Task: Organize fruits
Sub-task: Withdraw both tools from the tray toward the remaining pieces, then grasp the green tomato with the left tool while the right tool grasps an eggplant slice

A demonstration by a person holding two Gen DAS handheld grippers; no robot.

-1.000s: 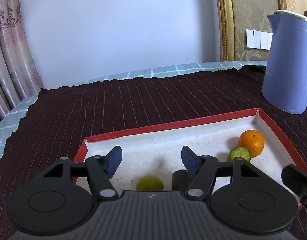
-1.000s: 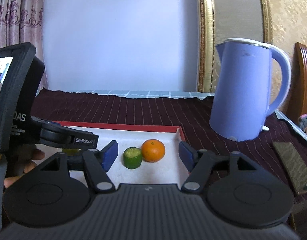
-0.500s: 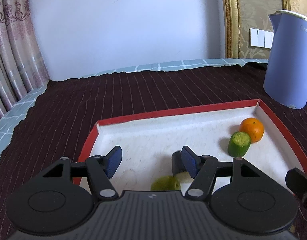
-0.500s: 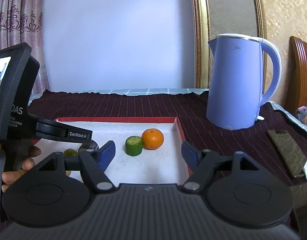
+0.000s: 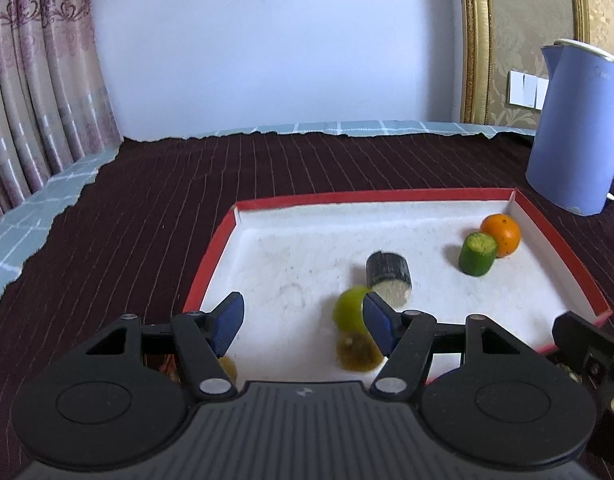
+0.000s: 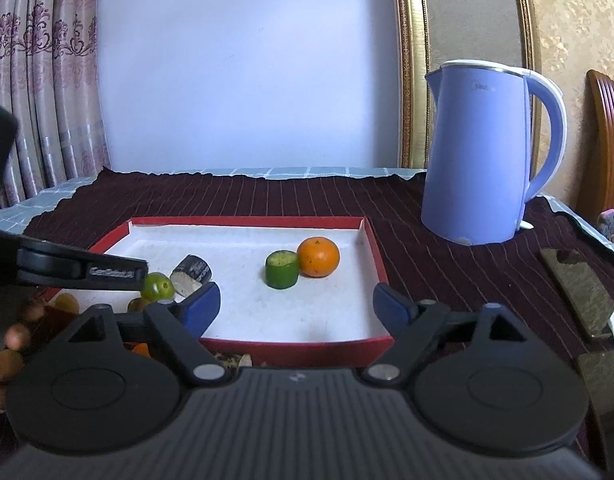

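Note:
A red-rimmed white tray (image 5: 407,196) (image 6: 247,222) holds an orange (image 5: 501,235) (image 6: 319,257), a cut green piece (image 5: 477,254) (image 6: 282,269), a dark cut piece (image 5: 388,277) (image 6: 191,274) and a green lime (image 5: 348,314) (image 6: 157,286). My left gripper (image 5: 301,324) is open and empty above the tray's near left part, the lime just beside its right fingertip. A brownish fruit (image 5: 359,352) lies below the lime. My right gripper (image 6: 297,308) is open and empty over the tray's near edge.
A blue kettle (image 5: 575,128) (image 6: 483,152) stands right of the tray on the dark striped cloth (image 5: 147,208). More small fruits (image 6: 67,303) lie at the tray's near left corner. A dark flat object (image 6: 579,284) lies far right. Curtains hang on the left.
My left gripper has pulled back and risen; more of the tray shows, and the lime and dark piece now lie ahead of its right finger. My right gripper has pulled back a little.

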